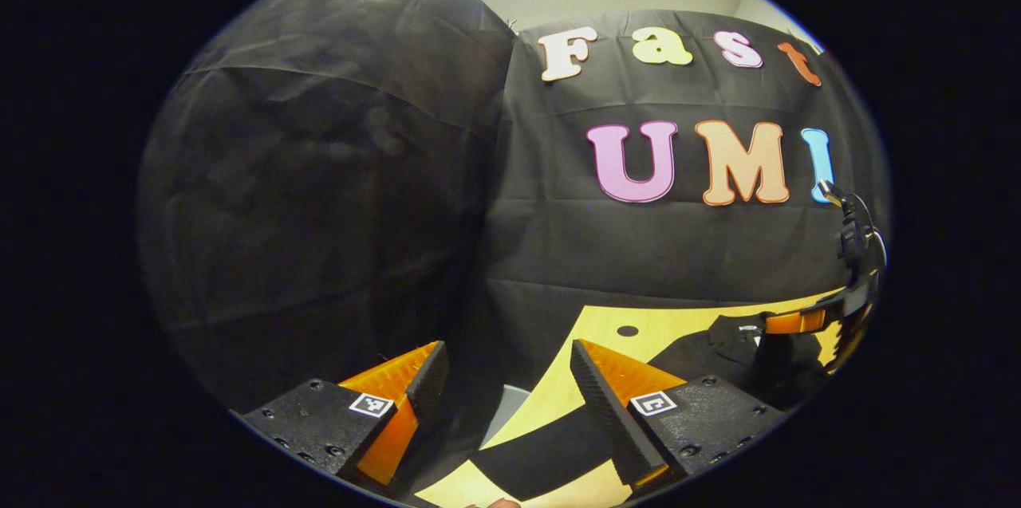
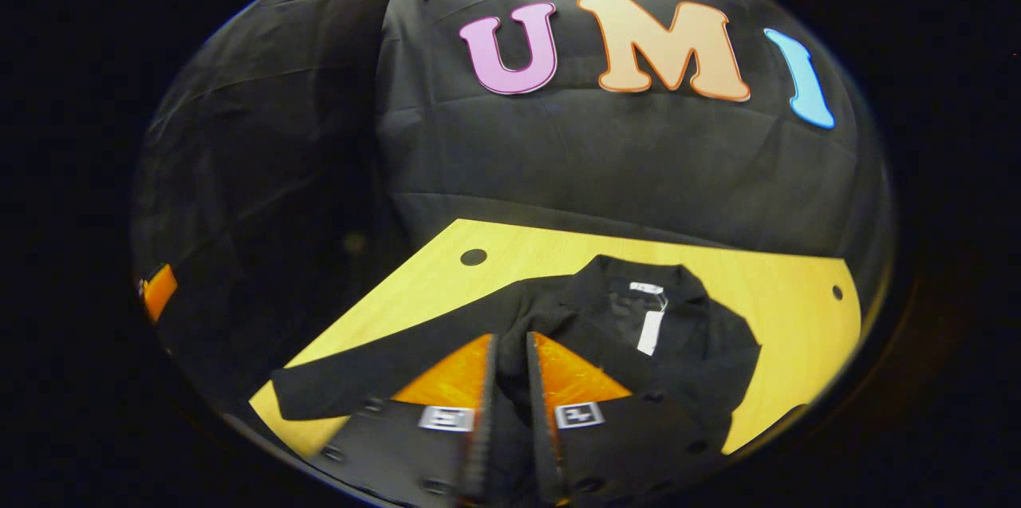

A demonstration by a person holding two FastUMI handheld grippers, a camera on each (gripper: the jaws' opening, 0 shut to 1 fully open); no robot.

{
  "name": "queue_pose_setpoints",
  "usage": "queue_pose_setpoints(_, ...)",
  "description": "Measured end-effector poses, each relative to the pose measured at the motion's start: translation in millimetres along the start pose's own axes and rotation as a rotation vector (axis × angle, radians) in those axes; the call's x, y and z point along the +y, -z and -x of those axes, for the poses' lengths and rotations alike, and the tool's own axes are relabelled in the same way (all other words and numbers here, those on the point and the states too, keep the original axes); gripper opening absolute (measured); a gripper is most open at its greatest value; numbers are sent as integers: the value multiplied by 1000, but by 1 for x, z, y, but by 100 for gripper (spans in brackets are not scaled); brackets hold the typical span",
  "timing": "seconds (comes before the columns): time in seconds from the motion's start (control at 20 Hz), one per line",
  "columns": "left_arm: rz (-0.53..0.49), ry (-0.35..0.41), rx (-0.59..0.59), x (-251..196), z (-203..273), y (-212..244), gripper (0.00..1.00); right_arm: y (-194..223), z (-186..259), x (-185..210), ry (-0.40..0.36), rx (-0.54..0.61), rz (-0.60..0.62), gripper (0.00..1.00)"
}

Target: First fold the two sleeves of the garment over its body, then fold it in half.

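Note:
A black garment [image 2: 702,348] lies on the yellow table [image 2: 782,293], collar and white label [image 2: 650,328] facing up. One sleeve [image 2: 359,384] stretches out to the left. My right gripper [image 2: 510,342] hovers over the body with its jaws nearly together and black fabric between them. In the left gripper view the right gripper [image 1: 798,322] has dark cloth hanging under it above the garment [image 1: 702,348]. My left gripper [image 1: 506,356] is open and holds nothing, above the table's left edge, with the sleeve [image 1: 542,452] below its right finger.
Black cloth walls close in the table at the back and left. Small round holes [image 2: 473,257] mark the tabletop. A bit of the left gripper [image 2: 159,291] shows at the far left of the right gripper view. Bare table [image 2: 798,348] lies right of the garment.

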State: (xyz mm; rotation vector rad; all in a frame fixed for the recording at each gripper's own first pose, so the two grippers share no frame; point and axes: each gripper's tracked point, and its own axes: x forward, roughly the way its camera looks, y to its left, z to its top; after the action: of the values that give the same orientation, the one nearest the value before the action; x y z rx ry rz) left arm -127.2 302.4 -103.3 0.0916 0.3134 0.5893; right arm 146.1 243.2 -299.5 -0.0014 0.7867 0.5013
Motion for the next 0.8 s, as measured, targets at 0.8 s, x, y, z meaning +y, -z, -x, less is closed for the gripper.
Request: queue_pose_setpoints(0.8, 73, 7, 428, 5, -38, 151, 94, 1, 42, -63, 192, -56, 49, 98)
